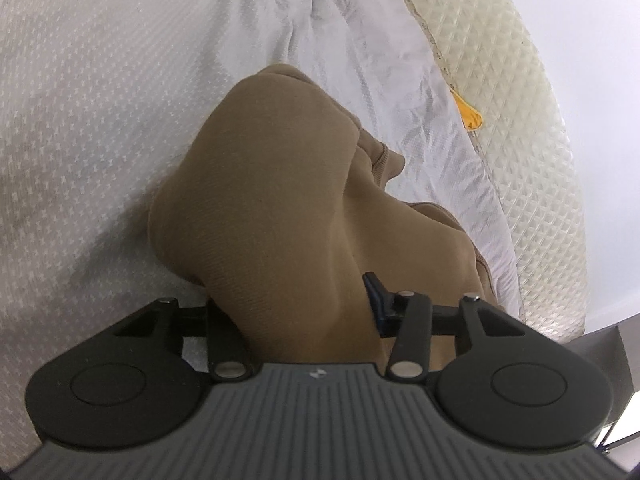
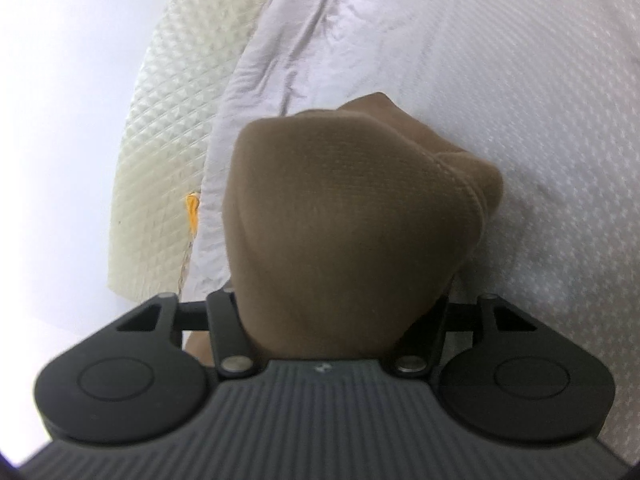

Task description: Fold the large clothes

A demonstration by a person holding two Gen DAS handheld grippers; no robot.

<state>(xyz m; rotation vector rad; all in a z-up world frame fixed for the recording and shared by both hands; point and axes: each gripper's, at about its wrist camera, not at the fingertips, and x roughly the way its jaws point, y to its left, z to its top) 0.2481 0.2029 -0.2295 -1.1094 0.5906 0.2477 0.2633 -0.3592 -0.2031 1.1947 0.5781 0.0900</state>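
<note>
A tan-brown knit garment lies bunched on the white bed sheet. In the left wrist view a thick fold of it rises between the jaws of my left gripper; the blue-padded right finger presses on its side and the other finger is hidden behind the cloth. A ribbed hem or cuff shows at its right edge. In the right wrist view a rounded bundle of the same garment fills the gap of my right gripper, hiding both fingertips. Both grippers are shut on the cloth.
The white patterned sheet covers the bed and is wrinkled near its edge. A cream quilted mattress side runs along the bed's edge, with a small orange tag on it. Beyond the mattress is a pale wall or floor.
</note>
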